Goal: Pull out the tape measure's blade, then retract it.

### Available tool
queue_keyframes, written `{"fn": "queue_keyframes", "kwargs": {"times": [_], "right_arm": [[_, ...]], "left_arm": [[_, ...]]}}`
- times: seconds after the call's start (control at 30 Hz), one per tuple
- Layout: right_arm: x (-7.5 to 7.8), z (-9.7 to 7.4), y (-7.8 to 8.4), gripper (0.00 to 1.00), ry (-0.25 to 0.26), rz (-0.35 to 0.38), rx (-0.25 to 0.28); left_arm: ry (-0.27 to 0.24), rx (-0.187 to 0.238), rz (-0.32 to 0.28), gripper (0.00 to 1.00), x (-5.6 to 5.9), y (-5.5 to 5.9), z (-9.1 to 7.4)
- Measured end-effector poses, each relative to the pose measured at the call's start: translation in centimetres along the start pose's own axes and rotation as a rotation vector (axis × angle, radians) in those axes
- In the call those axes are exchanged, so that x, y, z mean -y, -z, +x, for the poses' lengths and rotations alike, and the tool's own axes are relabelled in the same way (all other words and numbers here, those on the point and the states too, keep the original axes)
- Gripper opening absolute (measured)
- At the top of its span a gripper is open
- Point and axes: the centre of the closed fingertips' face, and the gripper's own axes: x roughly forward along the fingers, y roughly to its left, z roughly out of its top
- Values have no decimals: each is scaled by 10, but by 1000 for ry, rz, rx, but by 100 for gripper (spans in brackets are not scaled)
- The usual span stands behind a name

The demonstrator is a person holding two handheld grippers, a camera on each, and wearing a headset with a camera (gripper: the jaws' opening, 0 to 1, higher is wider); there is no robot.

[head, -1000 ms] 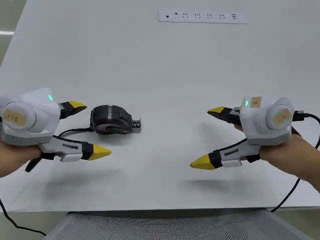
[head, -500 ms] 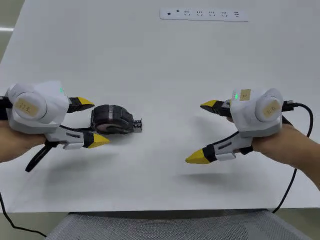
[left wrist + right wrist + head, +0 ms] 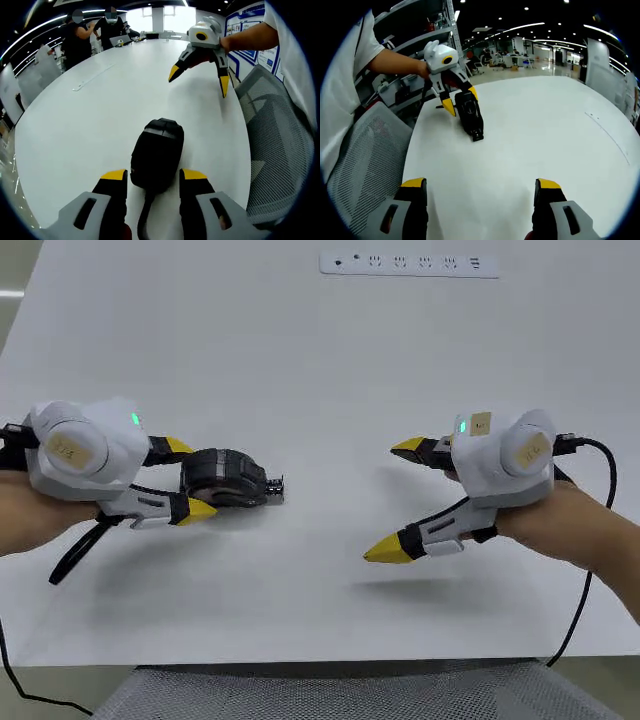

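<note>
Left gripper (image 3: 190,478) has slid forward since a second ago, so its pointy yellow-tipped jaws now straddle the back end of the tape measure (image 3: 228,478). They're spread and I can't see them actually squeezing it. The tape measure is a chunky, rounded matte black case sitting on the smooth white table (image 3: 300,370). Its blade is wound in, with just the small dark hook poking out of the end facing away from that gripper. Right gripper (image 3: 392,499) has drifted a bit closer too, but it's well apart from the tape measure on the hook side, jaws wide apart and pinching nothing. A flat white power strip (image 3: 408,264) lies far beyond the tape measure, and a grey mesh chair (image 3: 300,695) is on the near side.
</note>
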Motion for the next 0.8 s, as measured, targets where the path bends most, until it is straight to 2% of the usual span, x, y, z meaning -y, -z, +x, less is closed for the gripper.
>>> {"fn": "queue_keyframes", "kwargs": {"times": [0.13, 0.27, 0.53, 0.8], "right_arm": [[-1, 3, -3, 86, -11, 10, 12], [0, 5, -2, 86, -9, -2, 3], [1, 10, -5, 83, -8, -13, 8], [2, 26, -17, 76, -8, -50, 29]], "left_arm": [[-1, -5, 18, 31, -1, 0, 2], [-2, -9, 33, 28, -1, -1, 2], [11, -16, 42, 27, -1, 0, 2], [23, -27, 55, 27, -1, 0, 2]]}}
